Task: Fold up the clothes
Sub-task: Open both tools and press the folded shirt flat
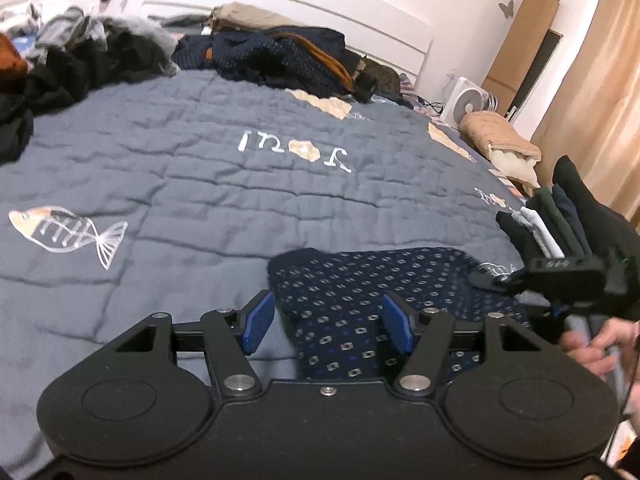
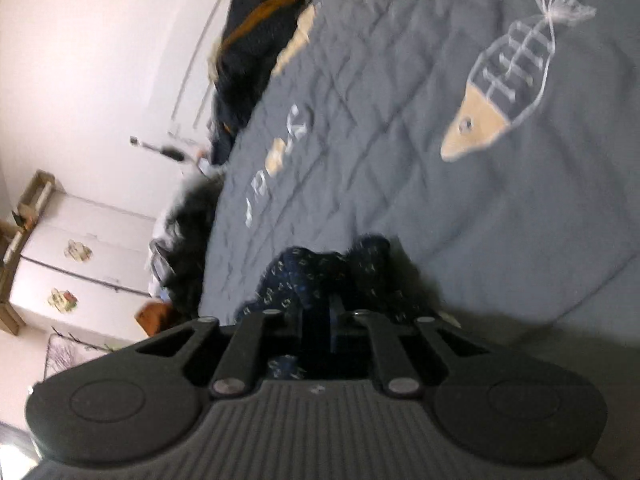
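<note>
The patterned navy garment (image 1: 360, 304) lay at the near edge of the bed, on the grey quilt (image 1: 180, 184), bunched into folds. The left claw (image 1: 326, 320) stood open over it, its two blue pads either side of the cloth's left edge without pressing on it. The right claw (image 2: 320, 320) was closed, gripping a gathered fold of the same garment; that view was blurred, so how much cloth sat between the pads was hard to judge. A hand (image 1: 600, 344) held the right claw's handle at the left view's right edge.

The middle of the quilt lay bare and wide. Two heaps of unfolded clothes sat along the far edge: a black-and-grey heap (image 1: 80, 52) and a navy heap (image 1: 280, 56). One stack of folded clothes (image 1: 548, 220) stood at the right edge.
</note>
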A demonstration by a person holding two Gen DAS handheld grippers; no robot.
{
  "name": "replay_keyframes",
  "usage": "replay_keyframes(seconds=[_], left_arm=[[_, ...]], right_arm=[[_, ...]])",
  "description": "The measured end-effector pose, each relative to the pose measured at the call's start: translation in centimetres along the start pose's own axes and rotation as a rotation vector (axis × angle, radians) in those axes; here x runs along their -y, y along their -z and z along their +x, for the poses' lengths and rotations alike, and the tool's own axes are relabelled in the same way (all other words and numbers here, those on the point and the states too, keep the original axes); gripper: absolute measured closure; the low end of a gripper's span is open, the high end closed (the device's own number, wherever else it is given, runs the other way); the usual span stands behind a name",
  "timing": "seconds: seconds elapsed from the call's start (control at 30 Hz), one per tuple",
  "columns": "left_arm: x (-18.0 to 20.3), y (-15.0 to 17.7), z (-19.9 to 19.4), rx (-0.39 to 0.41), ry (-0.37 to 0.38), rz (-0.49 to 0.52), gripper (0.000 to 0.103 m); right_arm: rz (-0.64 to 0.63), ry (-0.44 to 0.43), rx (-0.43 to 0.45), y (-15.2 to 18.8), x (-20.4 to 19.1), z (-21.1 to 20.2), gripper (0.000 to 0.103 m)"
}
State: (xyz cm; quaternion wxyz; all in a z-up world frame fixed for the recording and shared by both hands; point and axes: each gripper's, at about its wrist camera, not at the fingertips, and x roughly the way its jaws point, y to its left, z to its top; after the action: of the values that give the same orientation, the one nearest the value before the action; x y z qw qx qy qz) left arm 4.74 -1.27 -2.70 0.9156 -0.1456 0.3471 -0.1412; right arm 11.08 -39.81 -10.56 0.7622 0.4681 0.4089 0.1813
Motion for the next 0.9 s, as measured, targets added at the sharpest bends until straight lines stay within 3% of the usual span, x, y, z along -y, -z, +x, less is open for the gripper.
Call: replay_keyframes(seconds=[0.2,0.33,0.43,0.9], left_arm=[[-0.7,-0.2,-0.4,0.007,-0.004,-0.024,0.044],[-0.5,-0.3,-0.6,0.015,0.016,-0.025,0.044],[-0.3,-0.3,-0.7,0.016,0.024,-0.020,0.044],[0.9,0.5,-0.6,0.003,0.028,0.011,0.043]], right_arm=[[-0.039,-0.029,0.043,-0.9,-1.6,-2.4,0.087],[-0.107,-0.056,0.036,-1.0,-3.1,-4.0,0.068],[-0.169,-0.072,0.001,-0.6,-3.9,-4.5,0.061],[-0.359,0.012,-0.143,2.9,-4.4,-4.6,0.058]])
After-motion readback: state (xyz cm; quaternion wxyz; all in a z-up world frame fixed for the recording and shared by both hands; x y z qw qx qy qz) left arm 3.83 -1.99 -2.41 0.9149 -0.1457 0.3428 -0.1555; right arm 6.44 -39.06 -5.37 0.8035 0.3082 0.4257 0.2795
